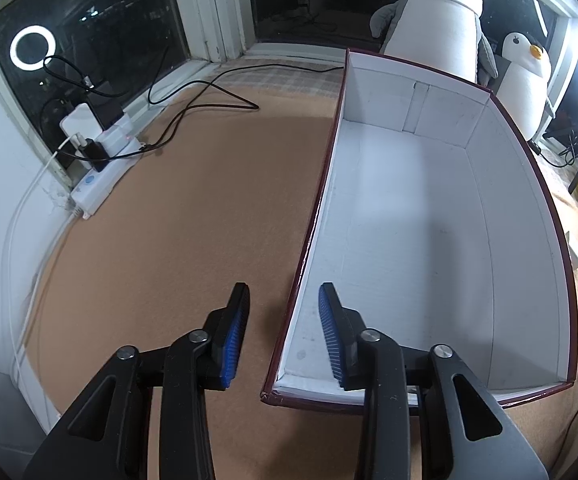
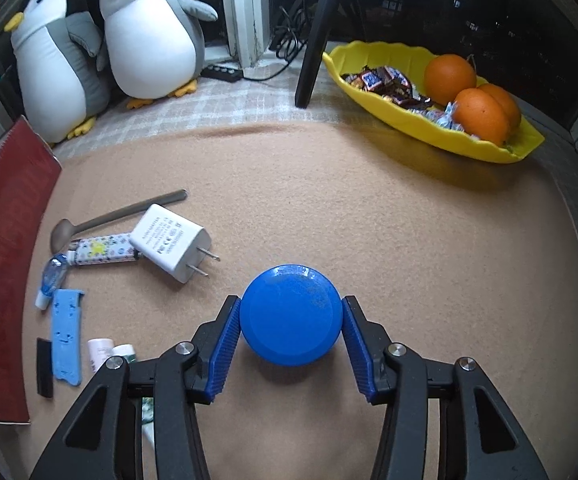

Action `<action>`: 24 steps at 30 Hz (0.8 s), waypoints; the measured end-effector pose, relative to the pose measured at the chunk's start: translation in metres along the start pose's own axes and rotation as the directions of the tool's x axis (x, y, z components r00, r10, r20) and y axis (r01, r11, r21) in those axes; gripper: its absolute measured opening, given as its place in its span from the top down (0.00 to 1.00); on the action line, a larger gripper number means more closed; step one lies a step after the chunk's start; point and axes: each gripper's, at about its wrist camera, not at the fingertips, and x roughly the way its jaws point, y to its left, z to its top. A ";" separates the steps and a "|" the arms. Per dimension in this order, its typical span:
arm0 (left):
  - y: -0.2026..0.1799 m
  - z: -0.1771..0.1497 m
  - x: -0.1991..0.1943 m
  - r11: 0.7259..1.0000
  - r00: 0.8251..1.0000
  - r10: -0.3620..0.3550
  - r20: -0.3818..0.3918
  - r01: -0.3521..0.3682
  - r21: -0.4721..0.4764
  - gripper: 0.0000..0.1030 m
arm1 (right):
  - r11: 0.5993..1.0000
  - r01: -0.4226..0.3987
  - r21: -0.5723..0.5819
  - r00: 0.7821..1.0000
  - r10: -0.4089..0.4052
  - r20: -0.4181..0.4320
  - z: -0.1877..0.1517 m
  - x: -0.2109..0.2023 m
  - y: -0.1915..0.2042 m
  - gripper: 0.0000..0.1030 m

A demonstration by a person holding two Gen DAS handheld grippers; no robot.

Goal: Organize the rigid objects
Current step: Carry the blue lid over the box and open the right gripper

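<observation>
My right gripper (image 2: pixel 291 305) is shut on a blue round disc (image 2: pixel 291 320), with a pad pressed to each side of it; the disc casts a shadow on the tan mat just below. To its left lie a white charger (image 2: pixel 171 242), a grey spoon (image 2: pixel 117 216), a patterned tube (image 2: pixel 101 252), a small clear bottle (image 2: pixel 53 276) and a flat blue piece (image 2: pixel 66 336). My left gripper (image 1: pixel 283 294) is open and straddles the left wall (image 1: pixel 317 208) of a dark red box with a bare white inside (image 1: pixel 409 220); neither pad touches the wall.
The box's red outer wall (image 2: pixel 5 280) borders the loose items on the left. A yellow tray (image 2: pixel 449 132) with oranges and sweets sits far right, a black stand (image 2: pixel 315 40) beside it. Penguin plushes (image 2: pixel 149 32) line the back. A power strip (image 1: pixel 101 176) and cables lie far left.
</observation>
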 end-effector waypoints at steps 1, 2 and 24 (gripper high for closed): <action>0.000 0.000 0.000 1.000 1.000 -0.001 0.000 0.001 0.000 0.71 | 1.000 -0.005 -0.006 1.000 0.005 0.012 -0.001 -0.007 0.002 0.55; 0.001 0.000 0.000 1.000 1.000 -0.003 0.002 0.003 -0.001 0.72 | 1.000 -0.010 -0.014 1.000 0.010 0.023 -0.002 -0.014 0.005 0.55; 0.007 -0.002 -0.002 0.999 0.998 -0.042 0.037 0.043 -0.014 0.91 | 0.857 -0.267 -0.441 0.932 0.345 0.107 -0.035 -0.136 0.209 0.55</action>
